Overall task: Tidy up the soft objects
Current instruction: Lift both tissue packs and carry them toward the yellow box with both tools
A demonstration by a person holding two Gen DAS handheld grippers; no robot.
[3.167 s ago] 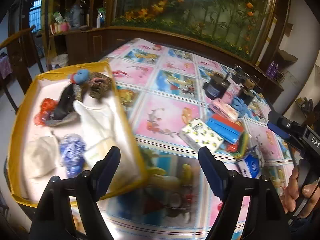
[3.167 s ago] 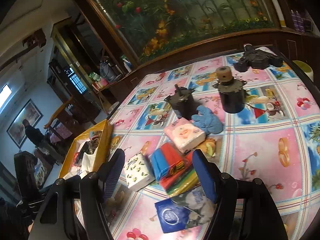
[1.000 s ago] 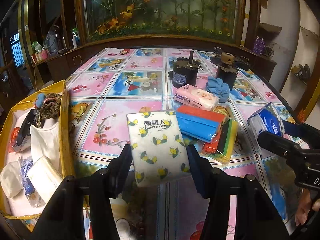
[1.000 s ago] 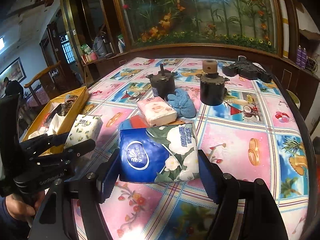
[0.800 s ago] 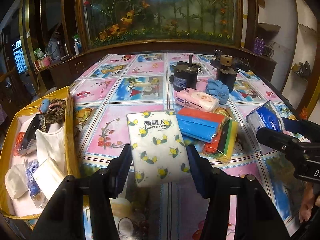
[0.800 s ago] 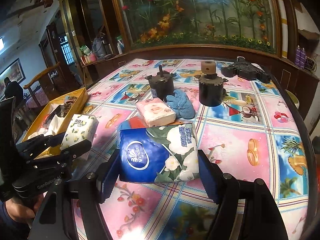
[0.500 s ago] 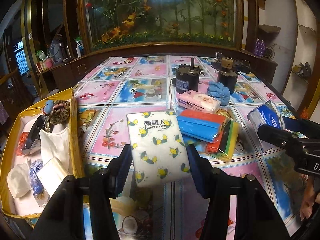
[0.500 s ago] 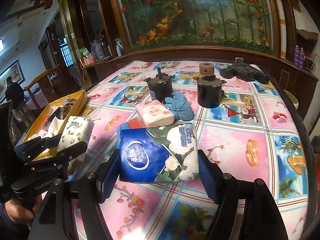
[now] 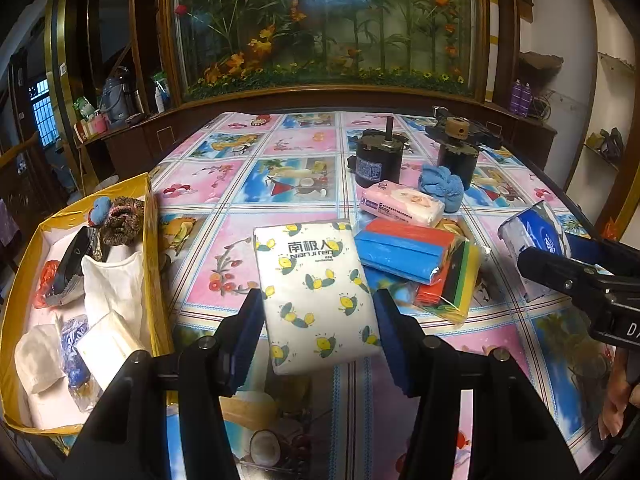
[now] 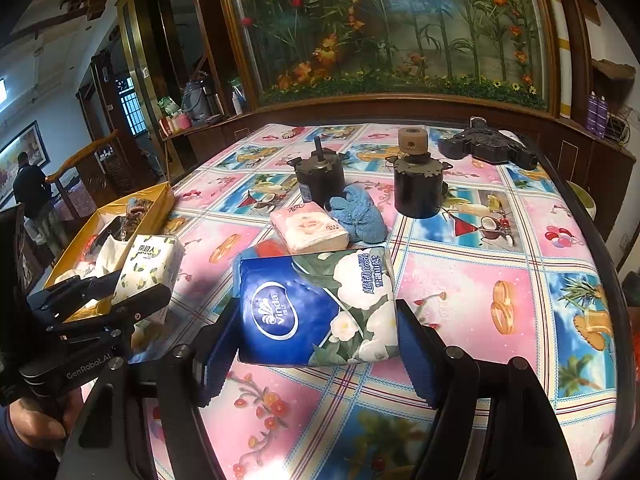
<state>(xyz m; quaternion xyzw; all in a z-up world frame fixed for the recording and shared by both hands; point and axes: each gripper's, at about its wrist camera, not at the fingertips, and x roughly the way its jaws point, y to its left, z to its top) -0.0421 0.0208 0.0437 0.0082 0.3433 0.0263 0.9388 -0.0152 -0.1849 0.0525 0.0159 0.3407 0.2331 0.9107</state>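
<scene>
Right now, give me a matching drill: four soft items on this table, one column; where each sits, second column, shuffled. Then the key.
1. white lemon-print tissue pack
2. blue Vinda floral tissue pack
3. fuzzy blue cloth ball
4. brown knitted scrunchie

A. inside the yellow box
B. gripped by the left claw
C. on the tablecloth by the black motors
D. gripped by the right claw

Pairs: 1-B, 2-D, 3-C, 4-A

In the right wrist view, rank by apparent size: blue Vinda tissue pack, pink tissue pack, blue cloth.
1. blue Vinda tissue pack, though it is held nearest the camera, which inflates it.
2. pink tissue pack and blue cloth look about alike; no ranking.
</scene>
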